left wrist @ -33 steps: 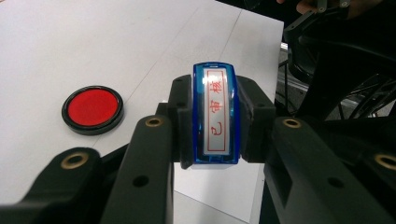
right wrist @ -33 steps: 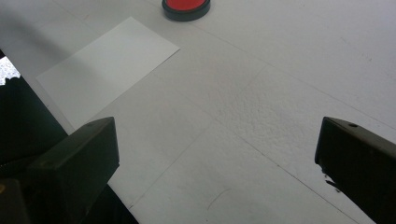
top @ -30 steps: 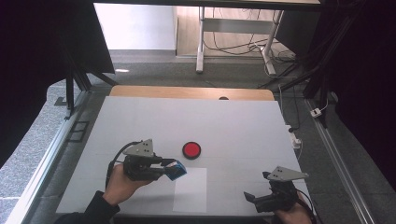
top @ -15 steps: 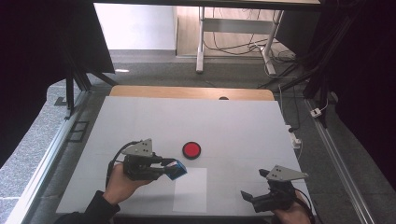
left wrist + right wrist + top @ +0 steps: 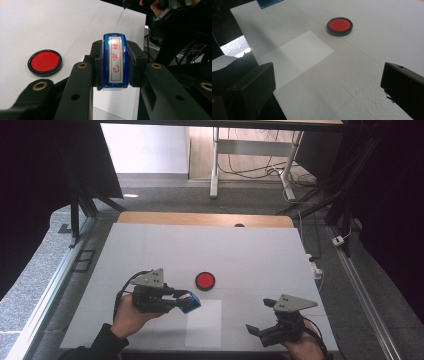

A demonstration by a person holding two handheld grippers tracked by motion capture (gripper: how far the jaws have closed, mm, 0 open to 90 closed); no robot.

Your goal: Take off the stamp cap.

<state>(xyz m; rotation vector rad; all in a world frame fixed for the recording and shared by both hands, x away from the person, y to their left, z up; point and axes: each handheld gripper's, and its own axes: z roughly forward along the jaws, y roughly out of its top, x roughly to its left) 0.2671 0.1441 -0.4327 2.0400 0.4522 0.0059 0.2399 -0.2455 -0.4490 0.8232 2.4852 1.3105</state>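
Observation:
My left gripper (image 5: 184, 301) is shut on a blue stamp (image 5: 190, 304) and holds it just above the white table, at the upper left corner of a white paper sheet (image 5: 205, 325). In the left gripper view the stamp's (image 5: 115, 61) face with red characters in a red frame points at the camera, clamped between the two black jaws. A round red ink pad (image 5: 205, 280) in a black case lies just beyond the sheet. My right gripper (image 5: 258, 316) stands open at the front right, jaws wide apart, with nothing between them. It faces the sheet (image 5: 297, 55) and the ink pad (image 5: 339, 26).
The white tabletop (image 5: 150, 250) ends in a wooden strip (image 5: 200, 218) at the far side. Metal frame rails (image 5: 45, 295) run along the left and right of the table. A desk leg and cables (image 5: 215, 165) stand on the floor beyond.
My right gripper has shifted a little to the left along the front edge. The left gripper and the stamp have stayed in place.

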